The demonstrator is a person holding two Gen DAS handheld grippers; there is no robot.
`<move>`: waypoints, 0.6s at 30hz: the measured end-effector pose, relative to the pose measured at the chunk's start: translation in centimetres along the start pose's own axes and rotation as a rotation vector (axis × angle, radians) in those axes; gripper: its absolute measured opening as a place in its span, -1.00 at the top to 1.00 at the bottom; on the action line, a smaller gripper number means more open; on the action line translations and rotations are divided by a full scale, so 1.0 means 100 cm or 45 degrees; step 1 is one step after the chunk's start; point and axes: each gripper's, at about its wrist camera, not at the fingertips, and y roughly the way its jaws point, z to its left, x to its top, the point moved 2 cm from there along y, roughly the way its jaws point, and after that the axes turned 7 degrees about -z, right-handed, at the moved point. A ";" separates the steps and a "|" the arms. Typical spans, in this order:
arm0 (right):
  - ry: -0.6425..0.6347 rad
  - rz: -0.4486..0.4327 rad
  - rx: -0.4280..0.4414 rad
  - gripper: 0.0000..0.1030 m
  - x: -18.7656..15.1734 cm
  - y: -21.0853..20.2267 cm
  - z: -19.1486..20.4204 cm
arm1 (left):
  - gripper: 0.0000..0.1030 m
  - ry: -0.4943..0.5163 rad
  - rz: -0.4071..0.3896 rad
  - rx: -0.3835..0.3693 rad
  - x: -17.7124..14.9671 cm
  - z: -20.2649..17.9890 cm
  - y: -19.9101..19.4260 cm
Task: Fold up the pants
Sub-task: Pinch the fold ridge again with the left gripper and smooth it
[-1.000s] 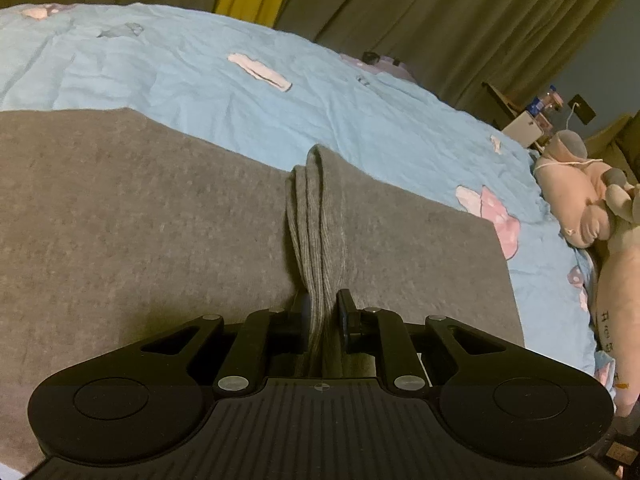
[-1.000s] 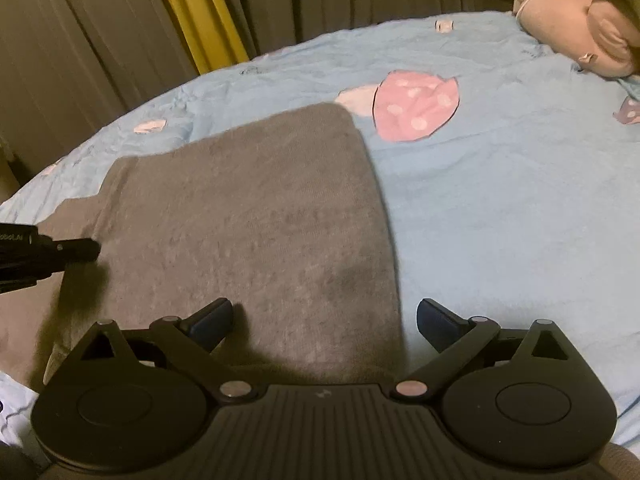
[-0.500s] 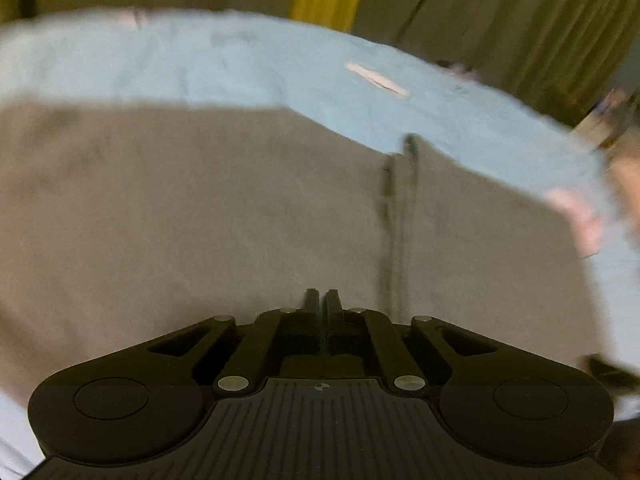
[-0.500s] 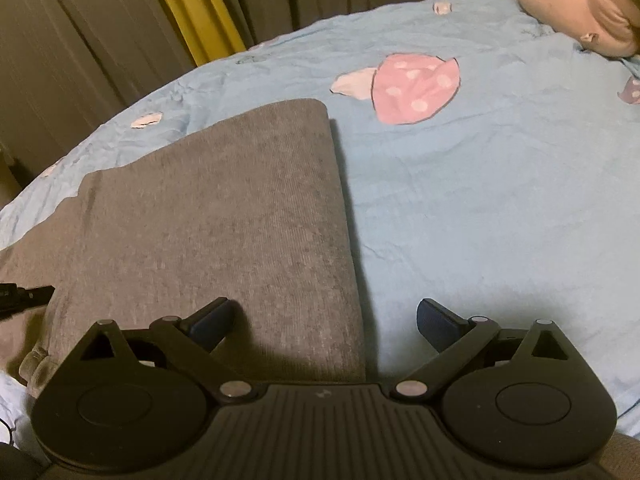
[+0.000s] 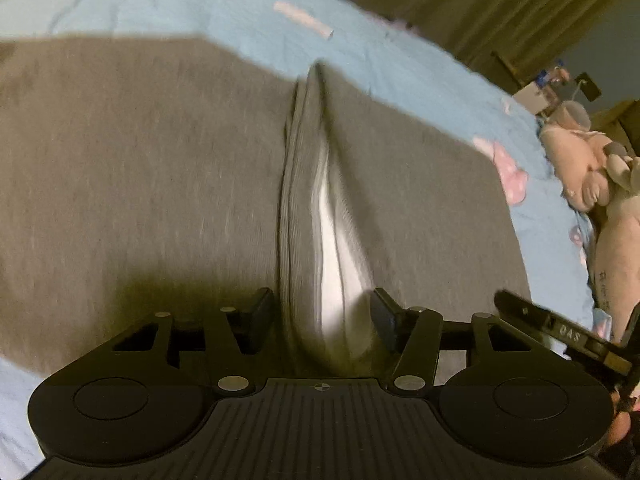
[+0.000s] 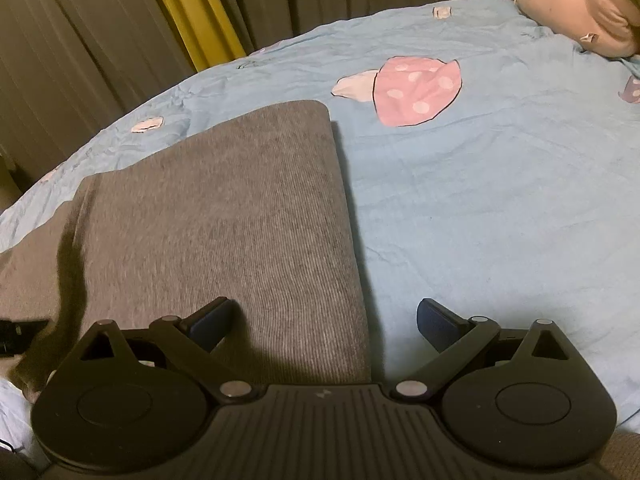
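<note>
grey ribbed knit pants (image 6: 224, 216) folded flat on light blue mushroom-print bedsheet (image 6: 480, 208), raised edge between opening left gripper (image 5: 322, 314) jaws, right gripper (image 6: 324, 320) spread empty over pants' side edge; further folding likely left.

Matt ribbed grey cloth pants (image 6: 224, 216) on crinkled cotton sheet (image 6: 480, 200).

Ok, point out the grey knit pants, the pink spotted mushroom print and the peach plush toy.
grey knit pants (image 6: 240, 216), right wrist view, folded top layer.
pink spotted mushroom print (image 6: 416, 92), right wrist view, cap.
peach plush toy (image 5: 576, 160), left wrist view, body.
</note>
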 end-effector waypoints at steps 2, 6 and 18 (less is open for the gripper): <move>-0.002 0.003 -0.002 -0.92 0.000 0.000 0.000 | -0.15 -0.057 -0.004 -0.036 -0.002 0.004 -0.004; -0.015 0.012 -0.011 -0.92 -0.002 0.001 0.001 | -0.26 -0.188 0.000 -0.131 -0.007 0.015 -0.016; -0.050 0.044 -0.051 -0.93 -0.002 0.007 0.007 | -0.45 -0.108 0.024 -0.091 -0.014 0.004 -0.008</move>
